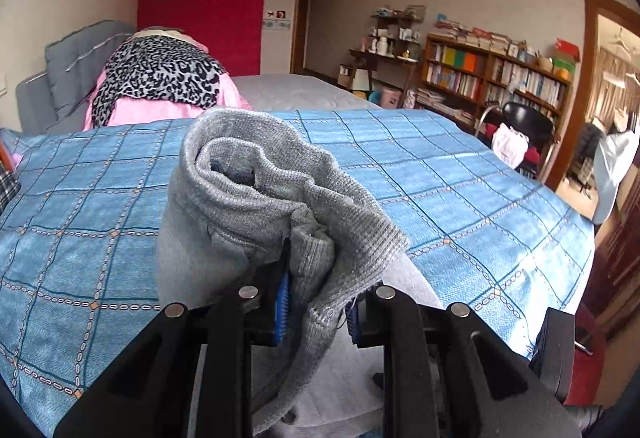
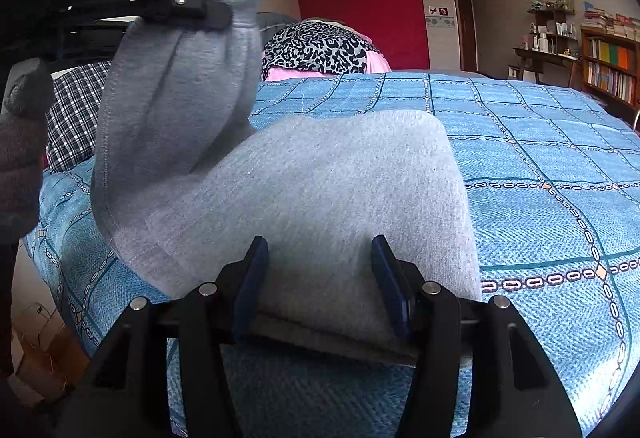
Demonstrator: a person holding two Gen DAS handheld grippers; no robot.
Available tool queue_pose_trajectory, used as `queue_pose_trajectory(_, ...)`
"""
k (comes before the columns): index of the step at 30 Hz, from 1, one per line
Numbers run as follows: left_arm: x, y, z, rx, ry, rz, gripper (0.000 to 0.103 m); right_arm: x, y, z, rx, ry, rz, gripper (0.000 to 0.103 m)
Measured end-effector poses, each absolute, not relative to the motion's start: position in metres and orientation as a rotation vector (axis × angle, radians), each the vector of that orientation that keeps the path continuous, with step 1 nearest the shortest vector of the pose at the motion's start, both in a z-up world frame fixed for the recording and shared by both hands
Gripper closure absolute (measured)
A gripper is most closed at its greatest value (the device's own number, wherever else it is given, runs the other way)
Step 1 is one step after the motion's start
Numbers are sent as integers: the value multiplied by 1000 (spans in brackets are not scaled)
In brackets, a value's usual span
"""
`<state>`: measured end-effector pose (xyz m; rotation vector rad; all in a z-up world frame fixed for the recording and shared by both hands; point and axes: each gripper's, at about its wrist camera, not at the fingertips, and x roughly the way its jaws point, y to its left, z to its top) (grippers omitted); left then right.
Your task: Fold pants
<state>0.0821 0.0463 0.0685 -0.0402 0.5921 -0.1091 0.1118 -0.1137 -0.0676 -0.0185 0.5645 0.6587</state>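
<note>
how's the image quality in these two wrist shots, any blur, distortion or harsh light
Left wrist view: strong fisheye bending of the blue checked bedspread, black corners, the grey pants cuff sharp, the doorway at right washed out. Right wrist view: same curvature, soft daylight with no glare, the pants up close look fuzzy, and the left gripper is dark against the wall.

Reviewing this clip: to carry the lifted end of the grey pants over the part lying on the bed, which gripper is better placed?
Left. The left gripper is shut on the bunched end of the grey pants, raised above the blue bedspread. The right gripper sits at the folded part with jaws apart, likely just steadying it.
</note>
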Motion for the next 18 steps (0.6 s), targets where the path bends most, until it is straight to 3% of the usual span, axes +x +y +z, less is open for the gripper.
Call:
queue_pose_trajectory(9,111,-12,26,57,735,-181,81,112,-130,-70,62,554,722,47)
queue_pose_trajectory(16,115,-4,11,-66,820,-255,58,112,-139,-69,106,555,760,48)
queue_pose_trajectory(18,111,3,13,-107,826,-274,57,116,-140,-67,123,562,770,48)
